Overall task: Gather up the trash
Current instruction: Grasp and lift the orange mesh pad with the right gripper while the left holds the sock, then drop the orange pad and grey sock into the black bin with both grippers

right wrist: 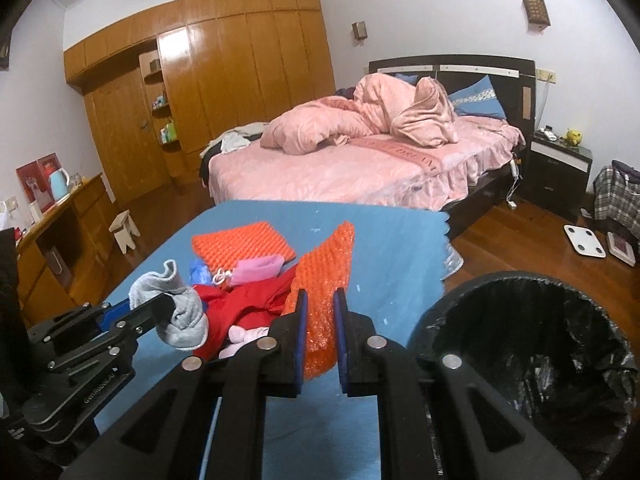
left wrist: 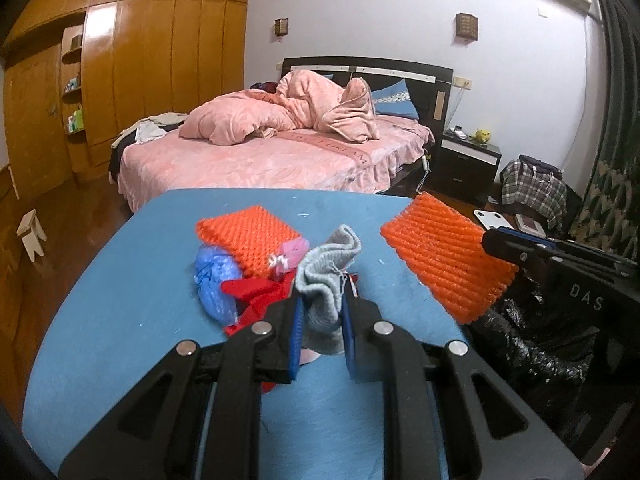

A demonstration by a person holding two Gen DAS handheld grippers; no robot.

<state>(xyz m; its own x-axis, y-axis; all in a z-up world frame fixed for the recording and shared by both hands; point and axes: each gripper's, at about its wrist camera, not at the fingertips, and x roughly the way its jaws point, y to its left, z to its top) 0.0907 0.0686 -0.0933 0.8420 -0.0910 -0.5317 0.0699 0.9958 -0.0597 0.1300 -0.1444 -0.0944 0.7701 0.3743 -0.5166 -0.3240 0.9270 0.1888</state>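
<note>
1. Two grips are live at once: the left gripper (left wrist: 320,320) is clamped on a crumpled grey sock (left wrist: 328,276), and the right gripper (right wrist: 320,312) is pinched narrow on an orange foam net (right wrist: 322,276), both lifted clear of the blue table (left wrist: 120,300).
2. Off to the right gripper's right side sits the black-lined trash bin (right wrist: 532,344), mouth open, close by and lower than the jaws.
3. Ahead of the left gripper and under its load lies the rest of the pile: a second orange net (left wrist: 248,240), a blue plastic bag (left wrist: 212,280), red cloth (left wrist: 256,296) and a small pink piece (left wrist: 294,250).
4. Risk one, as I judge it: the net is held by one edge only and droops long, so a quick swing could drag its tail across the bin rim and leave it hanging outside.
5. Risk two: the sock's loose threads lie near the red cloth; a snag would tow extra items off the table.
6. Risk three: both grippers heading for one bin mouth could collide, so one should go first.
</note>
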